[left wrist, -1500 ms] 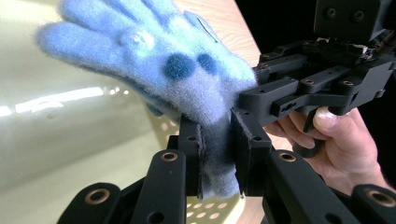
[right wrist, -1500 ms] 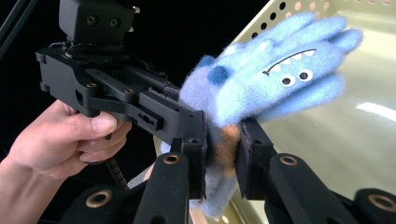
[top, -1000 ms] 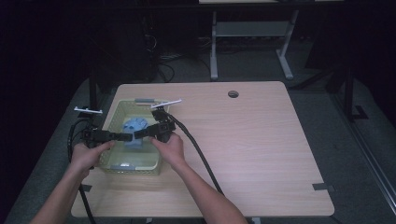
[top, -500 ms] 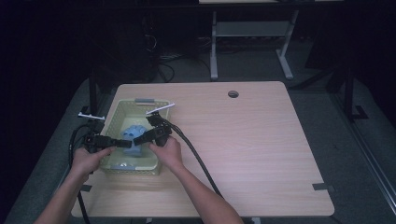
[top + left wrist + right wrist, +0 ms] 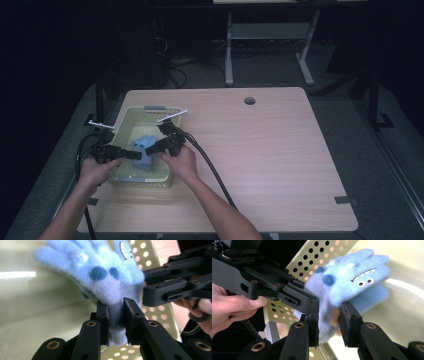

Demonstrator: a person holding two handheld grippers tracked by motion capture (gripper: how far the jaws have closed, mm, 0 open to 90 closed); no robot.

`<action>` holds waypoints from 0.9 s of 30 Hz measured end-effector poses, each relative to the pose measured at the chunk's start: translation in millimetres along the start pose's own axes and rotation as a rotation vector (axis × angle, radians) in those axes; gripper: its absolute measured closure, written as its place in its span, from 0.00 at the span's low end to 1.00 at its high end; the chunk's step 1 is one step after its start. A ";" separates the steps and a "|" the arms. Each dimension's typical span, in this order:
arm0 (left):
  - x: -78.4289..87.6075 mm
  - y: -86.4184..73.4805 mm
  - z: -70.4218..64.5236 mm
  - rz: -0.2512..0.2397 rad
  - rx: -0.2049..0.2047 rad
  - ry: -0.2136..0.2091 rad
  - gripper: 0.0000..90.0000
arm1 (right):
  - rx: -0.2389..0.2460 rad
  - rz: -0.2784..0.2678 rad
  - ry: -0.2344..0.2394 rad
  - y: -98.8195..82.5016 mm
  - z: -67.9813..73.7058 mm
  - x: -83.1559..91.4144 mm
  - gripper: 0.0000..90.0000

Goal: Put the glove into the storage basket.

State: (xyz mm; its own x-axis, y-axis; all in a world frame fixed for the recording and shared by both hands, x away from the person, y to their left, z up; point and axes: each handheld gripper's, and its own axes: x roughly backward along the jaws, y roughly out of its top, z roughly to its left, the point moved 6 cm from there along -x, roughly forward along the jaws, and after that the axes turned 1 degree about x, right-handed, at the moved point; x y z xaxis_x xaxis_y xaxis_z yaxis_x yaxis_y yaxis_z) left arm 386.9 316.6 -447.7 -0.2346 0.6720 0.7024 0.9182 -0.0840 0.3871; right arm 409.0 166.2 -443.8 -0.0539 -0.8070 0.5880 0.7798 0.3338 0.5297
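Left tongs point(image 5: 116, 315) clamped on cuff of blue glove point(image 5: 100, 272); your right tongs point(image 5: 329, 317) just been easing apart, cuff between pads, grip loose. Glove hangs inside yellow basket point(image 5: 131, 117), counter's 9 o'clock. Soft, light, floppy, fuzzy: pinch cuff

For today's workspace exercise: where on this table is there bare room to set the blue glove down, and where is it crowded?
The table is bare wood right of the yellow basket, from the round cable hole at the back to the near edge. Only the right tool's cable crosses it. The basket is crowded: both tools meet there over the blue glove.
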 end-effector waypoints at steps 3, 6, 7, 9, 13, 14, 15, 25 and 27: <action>-4.9 -0.2 -1.4 0.027 -0.007 0.044 0.84 | 0.008 0.000 -0.021 -0.3 -0.9 1.0 0.77; -10.6 -0.9 -0.4 0.073 -0.011 0.081 0.84 | -0.004 -0.011 -0.024 0.4 -2.4 5.0 0.76; -12.3 -1.0 1.4 0.089 -0.017 0.095 0.84 | -0.004 -0.016 -0.020 0.7 -2.5 6.9 0.76; -15.2 -1.2 2.4 0.104 -0.009 0.114 0.84 | 0.003 -0.024 -0.019 1.5 -1.1 9.9 0.76; -19.1 -2.5 5.5 0.121 0.032 0.140 0.78 | 0.013 -0.028 -0.012 1.5 0.3 14.4 0.76; -19.1 -3.0 6.2 0.127 0.045 0.135 0.75 | 0.008 -0.027 -0.009 1.5 0.8 15.7 0.76; -18.0 -3.1 7.7 0.127 0.049 0.142 0.71 | 0.009 -0.035 -0.007 1.8 0.7 16.5 0.76; 4.6 11.6 4.3 0.070 0.008 0.194 0.73 | 0.013 -0.070 0.000 1.2 0.3 34.3 0.75; -0.3 11.4 1.8 0.093 -0.010 0.188 0.76 | 0.010 -0.077 0.002 0.6 -0.3 37.7 0.75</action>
State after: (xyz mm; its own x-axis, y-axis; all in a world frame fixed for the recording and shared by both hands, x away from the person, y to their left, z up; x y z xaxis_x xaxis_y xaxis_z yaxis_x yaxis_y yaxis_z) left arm 398.0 316.8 -444.6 -0.2054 0.5120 0.8340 0.9356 -0.1472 0.3208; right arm 407.6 135.8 -421.5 -0.1125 -0.8315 0.5439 0.7669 0.2754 0.5797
